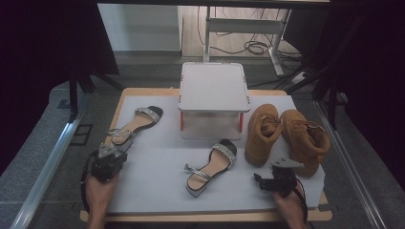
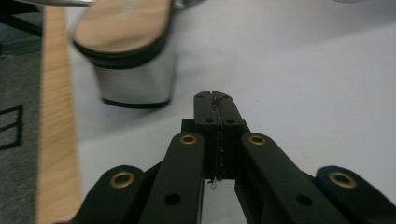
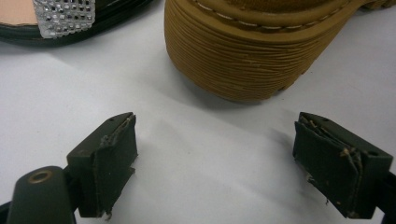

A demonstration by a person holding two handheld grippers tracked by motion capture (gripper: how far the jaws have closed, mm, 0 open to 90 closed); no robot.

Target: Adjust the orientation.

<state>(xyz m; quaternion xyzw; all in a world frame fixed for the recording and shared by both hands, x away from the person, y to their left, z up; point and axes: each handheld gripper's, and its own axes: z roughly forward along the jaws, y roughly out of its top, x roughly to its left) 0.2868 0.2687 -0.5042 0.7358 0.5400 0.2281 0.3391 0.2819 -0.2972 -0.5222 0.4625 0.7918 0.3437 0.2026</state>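
My left gripper [image 1: 111,151] sits at the near left of the white mat, just behind the heel of a silver-strapped sandal [image 1: 133,126]. In the left gripper view its jaws [image 2: 212,109] are pressed together with nothing between them, and the sandal's silver block heel [image 2: 135,84] stands a little ahead to the left. My right gripper [image 1: 270,175] rests at the near right, open and empty [image 3: 215,154]. Close in front of it is the ribbed toe of a tan boot [image 3: 247,56], with the second sandal's rhinestone strap [image 3: 65,16] to its left.
The second sandal [image 1: 210,167] lies mid-mat, and two tan boots [image 1: 262,133] [image 1: 305,140] stand at the right. A white raised stand [image 1: 214,88] occupies the back centre. The mat [image 1: 153,167] covers a wooden table whose edge [image 2: 56,140] runs beside my left gripper.
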